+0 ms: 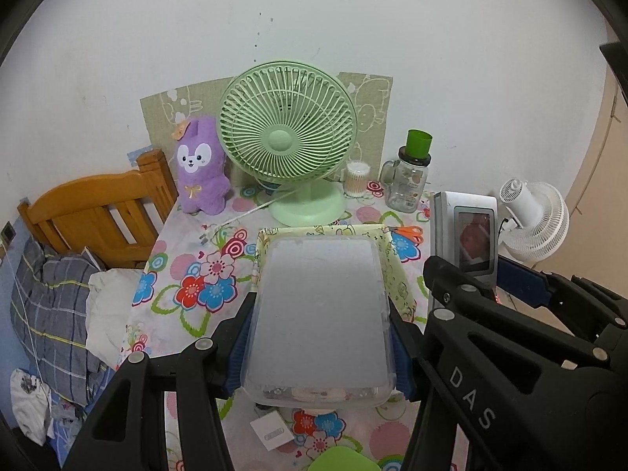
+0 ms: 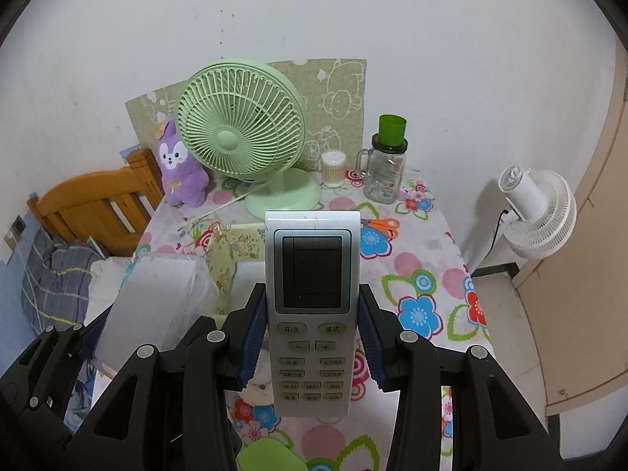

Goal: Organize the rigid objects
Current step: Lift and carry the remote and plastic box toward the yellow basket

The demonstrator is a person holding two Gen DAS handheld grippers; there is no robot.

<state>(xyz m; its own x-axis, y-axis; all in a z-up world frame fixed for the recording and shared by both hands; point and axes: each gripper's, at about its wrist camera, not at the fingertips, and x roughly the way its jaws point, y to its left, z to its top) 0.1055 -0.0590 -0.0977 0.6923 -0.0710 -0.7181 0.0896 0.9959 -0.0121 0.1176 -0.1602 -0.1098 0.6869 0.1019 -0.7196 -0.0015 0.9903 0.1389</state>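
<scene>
Currently both loads are held clear above the table (image 2: 424, 235), over the yellow storage bin (image 1: 396, 271). Left gripper (image 1: 320, 349) clamps the frosted plastic box (image 1: 320, 306); right gripper (image 2: 312, 337) clamps the remote control (image 2: 312, 306). Next move, probably: lower each into the bin, whose free space is hidden.

A green fan (image 1: 288, 145) is seen at the back of the desk (image 1: 176, 274), which is covered with a flowered cloth. A purple plush (image 1: 200, 168) is propped just left of the fan. To the fan's right a tub of cotton swabs (image 1: 356, 178) is set, then a glass jar (image 1: 408, 184) with a green cup on top. A wooden headboard (image 1: 98, 212) and a plaid pillow (image 1: 47, 302) are seen to the left of the desk. A white fan (image 2: 537, 214) is placed off to the right, beside the wall.
</scene>
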